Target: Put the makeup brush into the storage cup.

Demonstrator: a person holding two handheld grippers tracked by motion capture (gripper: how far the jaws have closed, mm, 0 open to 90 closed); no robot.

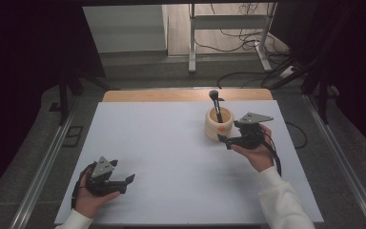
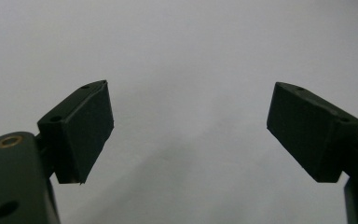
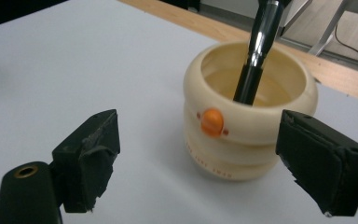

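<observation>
Counter (image 1: 171, 157): white, wide.
Holder (image 3: 249, 116): cream, ringed, orange knob; right rear of counter.
Brush (image 3: 256, 51): black handle, leaning inside holder.
Right gripper (image 3: 196, 158): wide apart, just before holder, empty.
Left gripper (image 2: 189, 130): wide, empty, near front left.

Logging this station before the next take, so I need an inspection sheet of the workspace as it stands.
Surface: white table top, bare, wooden strip at the far edge.
Job's things: cream ribbed cup with an orange knob, upright; black makeup brush stands in it, bristles up.
Clutter: nothing seen.
Grippers: left hand-held gripper open over bare table; right hand-held gripper open, facing the cup, not touching it.
Cables: one trails from each gripper; more loose on the floor beyond.
Surroundings: dark curtains, metal frame legs.
</observation>
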